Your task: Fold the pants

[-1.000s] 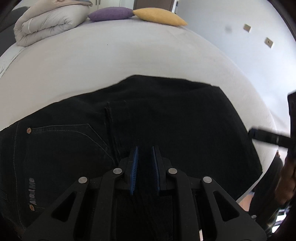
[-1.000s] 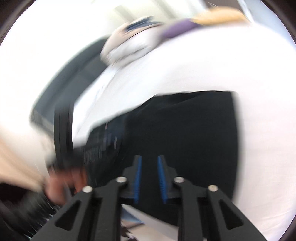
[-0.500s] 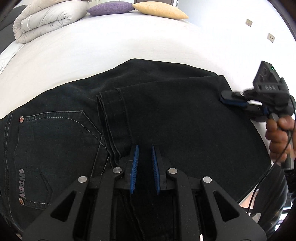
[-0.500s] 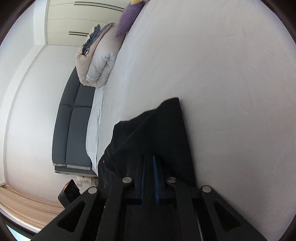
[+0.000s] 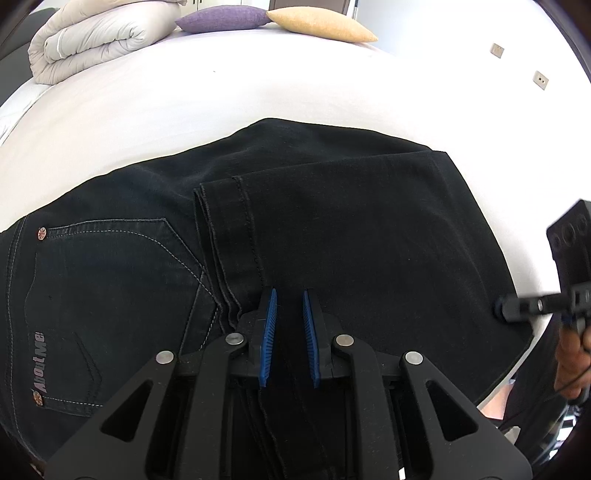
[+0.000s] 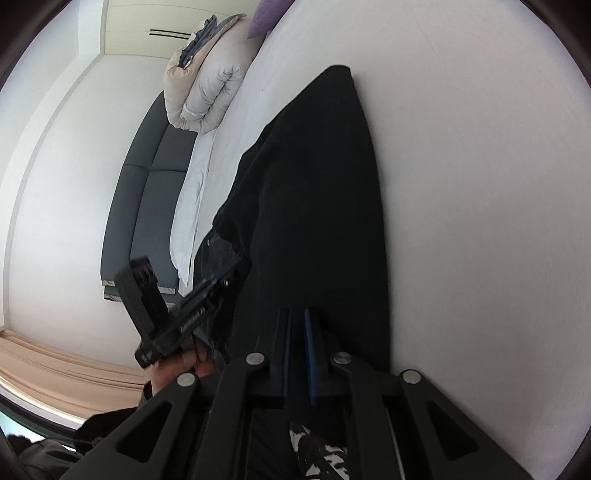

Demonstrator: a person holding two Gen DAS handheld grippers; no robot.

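Folding step: we have the black pants (image 5: 332,236) on the white bed (image 5: 258,92), legs doubled toward the seat | left gripper (image 5: 288,332) at 6 o'clock, narrow, pinching cloth | right gripper (image 6: 297,354) narrow on fold edge | next: we judge a second fold, lifting together.

White bed (image 5: 258,85), surface smooth. Rolled beige-grey duvet (image 5: 96,33) at the far left corner of the bed. Purple cushion (image 5: 221,18) touching yellow cushion (image 5: 321,24) along the far edge. Dark grey sofa (image 6: 147,206) beside the bed. Two wall plates (image 5: 541,79) on the white wall.
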